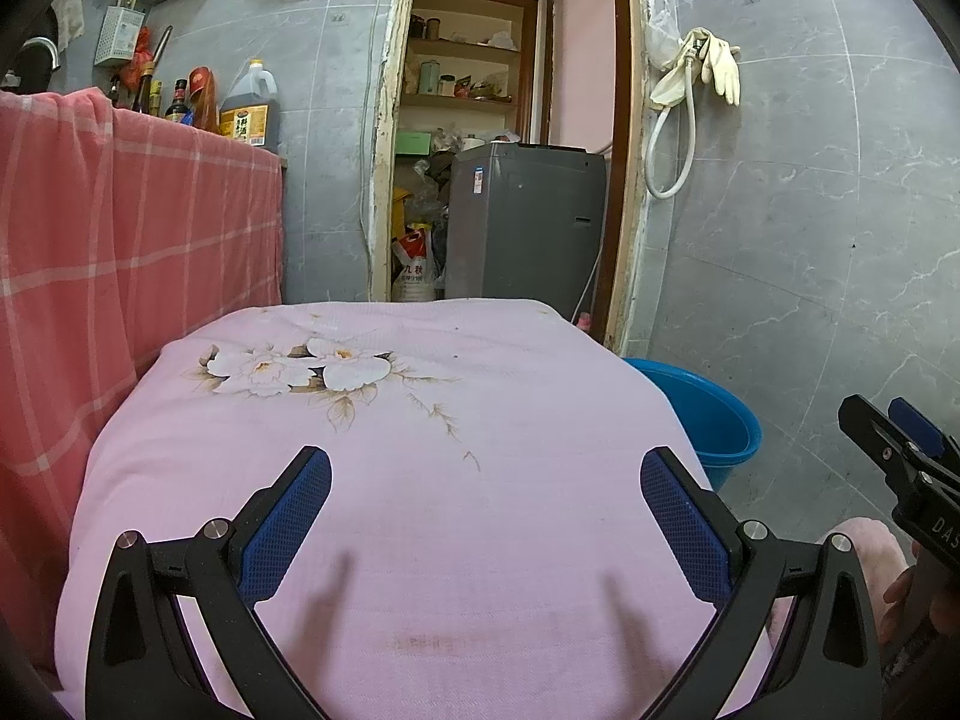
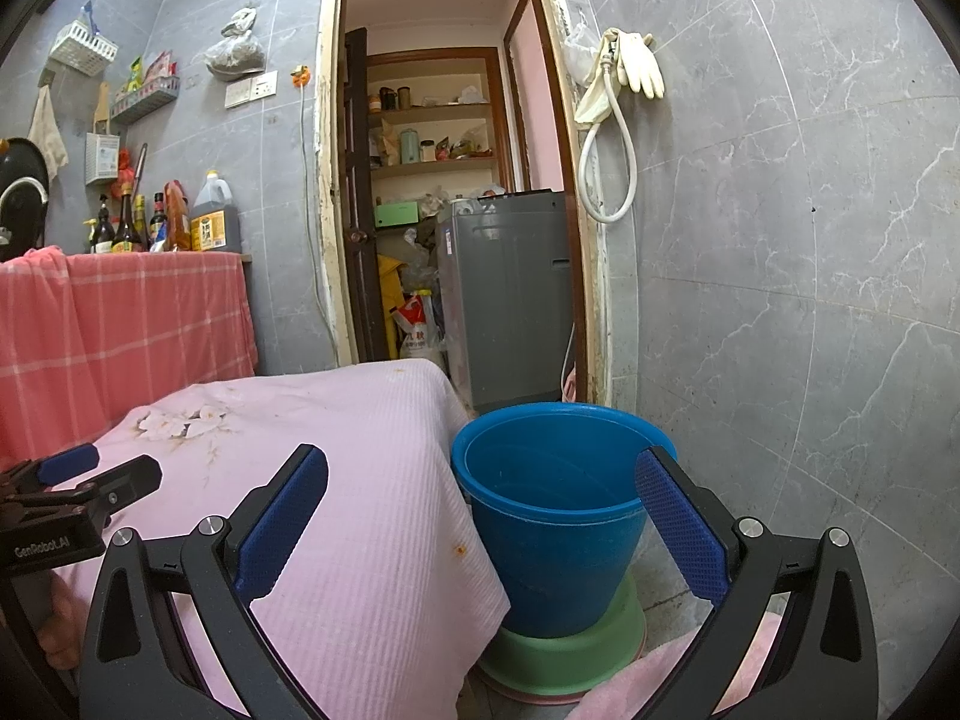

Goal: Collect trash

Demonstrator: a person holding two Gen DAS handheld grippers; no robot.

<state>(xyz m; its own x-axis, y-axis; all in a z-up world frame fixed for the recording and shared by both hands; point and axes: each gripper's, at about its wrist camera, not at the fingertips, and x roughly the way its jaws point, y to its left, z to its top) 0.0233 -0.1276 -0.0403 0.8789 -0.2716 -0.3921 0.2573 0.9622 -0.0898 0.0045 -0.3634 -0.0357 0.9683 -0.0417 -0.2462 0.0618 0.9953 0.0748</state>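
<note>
The left gripper (image 1: 486, 516), black-framed with blue textured pads, hangs with its fingers spread wide and nothing between them, above the pink floral-print cloth (image 1: 384, 480) that covers a table; the fingers throw shadows on the cloth but do not touch it. The right gripper (image 2: 480, 516), of the same make, is equally wide apart and holds nothing; it sits to the right of the left one, over the cloth's right edge and the round blue plastic bucket (image 2: 552, 516). That bucket stands on the floor just beside the table's right side, resting on a green round base (image 2: 570, 654). As far as its inside shows, the bucket holds nothing. No trash can be made out on the cloth, only small brownish stains. On the left a red checked cloth (image 1: 120, 228) drapes a counter carrying bottles and a large oil jug (image 1: 252, 105). Far ahead, through a doorway, stands a grey washing machine (image 1: 522, 222) before cluttered shelves. Cream rubber gloves (image 1: 714, 66) and a white hose hang on the grey tiled wall to the right.
</note>
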